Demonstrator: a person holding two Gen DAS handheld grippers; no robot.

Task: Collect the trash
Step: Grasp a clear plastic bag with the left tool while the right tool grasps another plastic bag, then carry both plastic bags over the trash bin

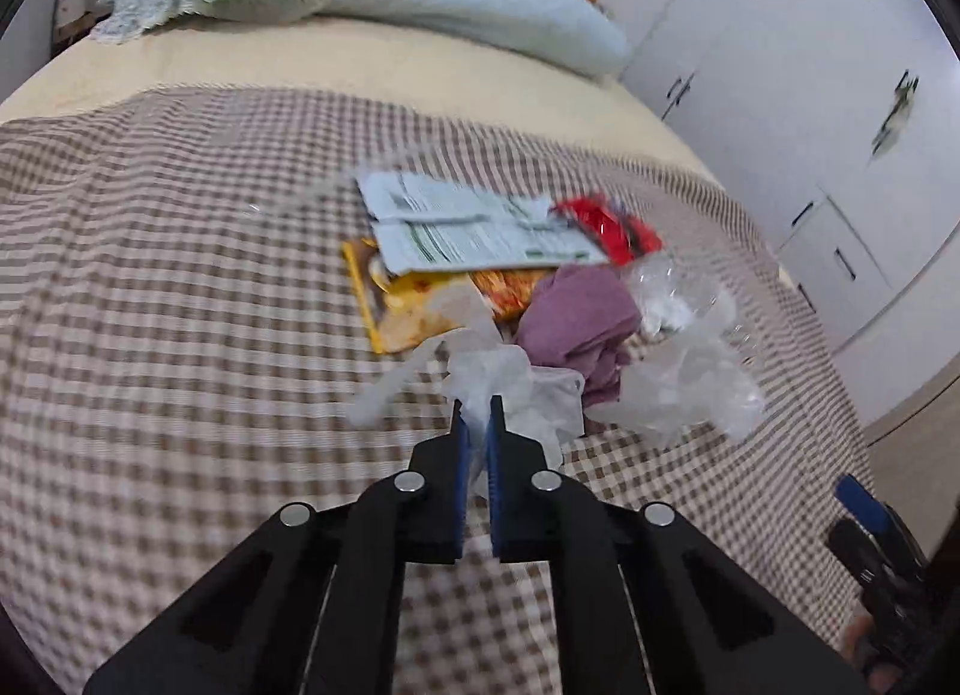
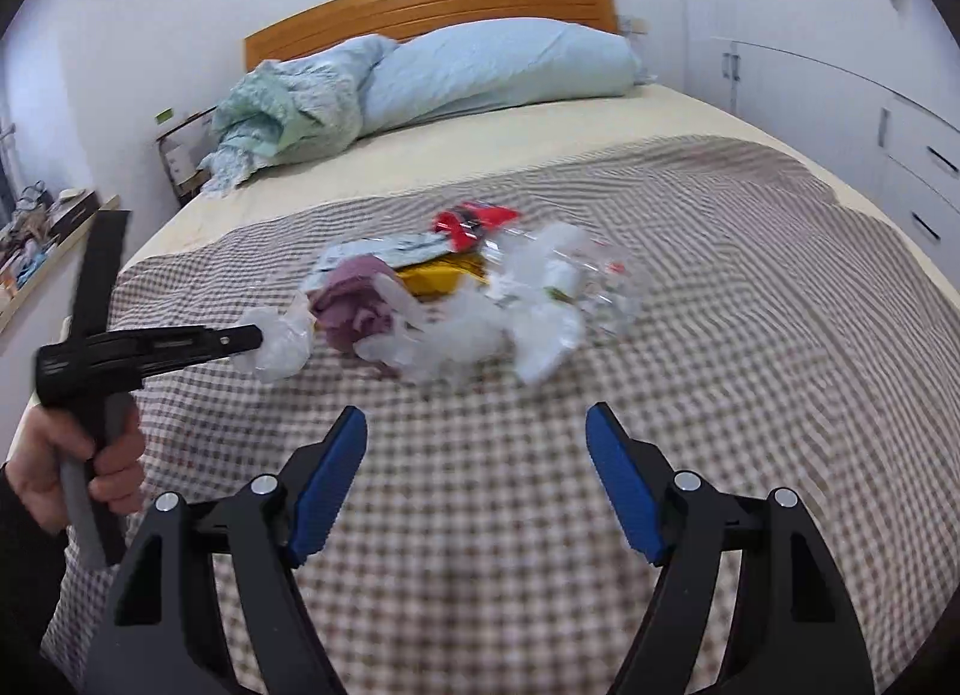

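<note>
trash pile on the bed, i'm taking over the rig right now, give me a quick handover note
Left gripper: shut on a thin white plastic bag at the near edge of the pile.
Right gripper: open, empty, short of the pile.
Trash sits heaped mid-bed on the checked blanket: printed paper packet, yellow wrapper, red wrapper, purple cloth, clear plastic.
Done: one bag gripped, not lifted clear.
Left: everything else. No bin in view.
</note>
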